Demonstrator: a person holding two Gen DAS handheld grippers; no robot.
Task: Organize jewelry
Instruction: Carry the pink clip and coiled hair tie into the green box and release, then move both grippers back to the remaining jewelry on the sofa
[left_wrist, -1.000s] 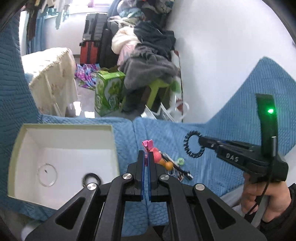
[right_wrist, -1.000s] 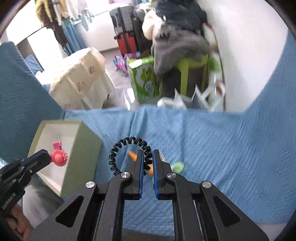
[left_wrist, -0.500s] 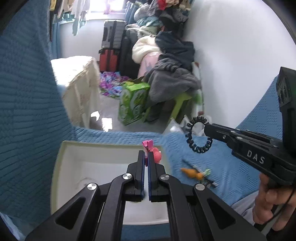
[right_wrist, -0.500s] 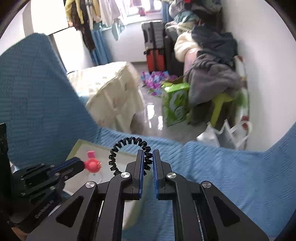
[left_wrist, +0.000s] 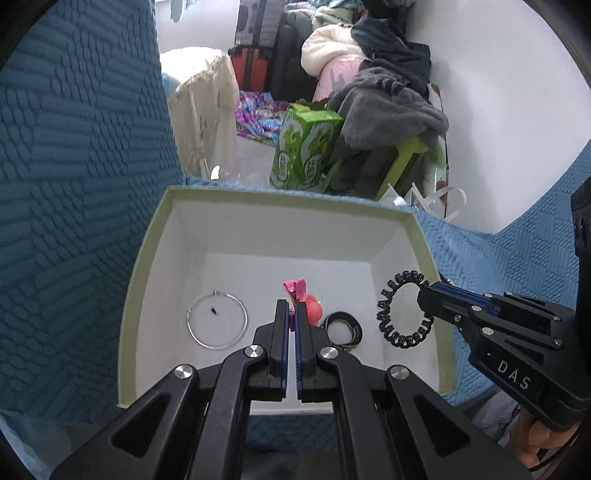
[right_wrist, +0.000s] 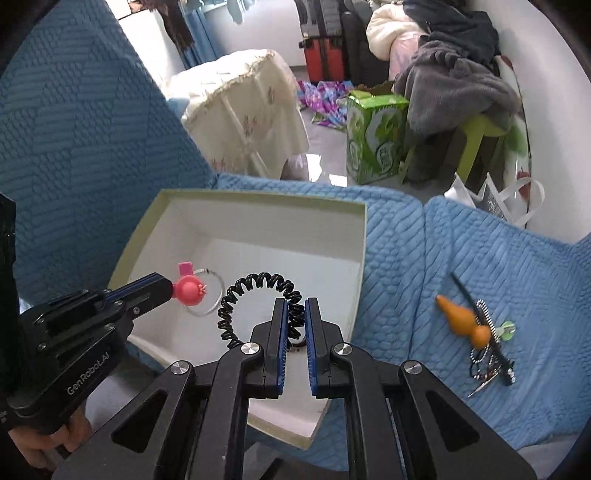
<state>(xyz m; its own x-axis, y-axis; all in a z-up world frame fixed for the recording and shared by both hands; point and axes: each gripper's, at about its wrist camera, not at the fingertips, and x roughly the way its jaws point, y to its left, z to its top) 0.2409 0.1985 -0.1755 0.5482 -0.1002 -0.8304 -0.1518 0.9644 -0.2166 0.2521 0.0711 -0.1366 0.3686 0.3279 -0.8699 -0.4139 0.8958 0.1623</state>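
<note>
- The left gripper (left_wrist: 291, 312) has its jaws closed tight on a pink hair clip with a round coral-pink charm (left_wrist: 307, 307), held above the inside of the open square box with pale green rim and white lining (left_wrist: 284, 195).
- From the right wrist view, that same left gripper (right_wrist: 168, 290) comes in from the left, the pink clip (right_wrist: 190, 290) sticking out of its tip over the box's (right_wrist: 258, 195) near-left part.
- The right gripper (right_wrist: 294, 314) has its jaws almost fully closed, pinching one side of a black spiral coil hair tie (right_wrist: 258, 295) — the loop stands up and to the left of the tips, over the box.
- In the left wrist view the right gripper (left_wrist: 430, 295) reaches in from the right, the coil tie (left_wrist: 402, 309) hanging just inside the box's right wall.
- On the box floor lie a thin silver hoop bangle (left_wrist: 217, 320) to the left and a flat black ring-shaped band (left_wrist: 343, 328) near the middle, apart from each other.
- The box sits on a blue quilted cover (right_wrist: 480, 266).
- To the right of the box, well apart from it, a small pile lies on the cover: an orange gourd-shaped piece (right_wrist: 463, 321), a black stick-like pin (right_wrist: 476, 310), a tangle of beaded chain (right_wrist: 484, 358) and a small green bead (right_wrist: 506, 328) — pieces touching or overlapping.
</note>
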